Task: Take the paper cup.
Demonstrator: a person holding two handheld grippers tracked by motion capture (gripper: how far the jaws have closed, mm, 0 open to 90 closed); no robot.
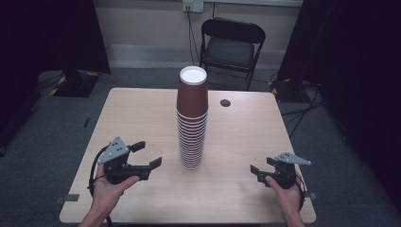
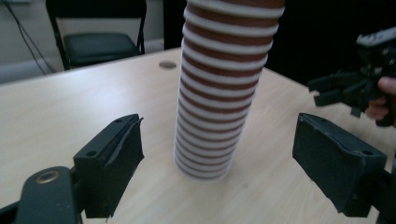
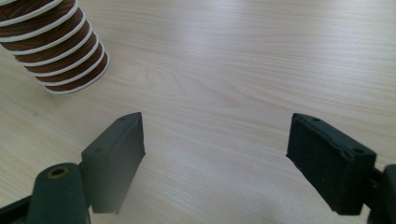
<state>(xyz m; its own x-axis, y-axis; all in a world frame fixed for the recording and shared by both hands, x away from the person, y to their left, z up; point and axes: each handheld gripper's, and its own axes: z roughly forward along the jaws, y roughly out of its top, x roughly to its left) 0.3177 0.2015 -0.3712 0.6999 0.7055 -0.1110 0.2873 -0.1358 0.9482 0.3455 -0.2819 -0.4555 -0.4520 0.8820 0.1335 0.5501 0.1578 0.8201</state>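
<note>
A: Largest element first, please.

B: The pale wood-grain rectangular tabletop (image 1: 142, 123) spans the middle of the high view. A small dark round grommet (image 1: 225, 102) sits toward its upper right, and a black folding metal chair (image 1: 231, 47) stands beyond its far edge at top centre.

A: And the working object?

B: A tall stack of nested brown paper cups with white rolled rims (image 1: 192, 118) stands upright at the centre of the frame, its long axis vertical and its base on the tabletop. In the left gripper view the stack (image 2: 219, 93) rises between the two black jaws, farther off.

A: State of the tools?

B: The left hand-held gripper (image 1: 146, 156), lower left of the high view, has its jaws spread wide and holds nothing. The right hand-held gripper (image 1: 261, 169), lower right, is likewise spread wide and empty. Neither touches the stack.

A: Which relation governs the coming move?

B: The stack lies to the right of and beyond the left hand-held gripper, whose jaws already face it. In the right gripper view the stack's base (image 3: 60, 51) appears at upper left, off that gripper's line. The left one appears the nearer, so it is judged better placed to close on the lower cups.
</note>
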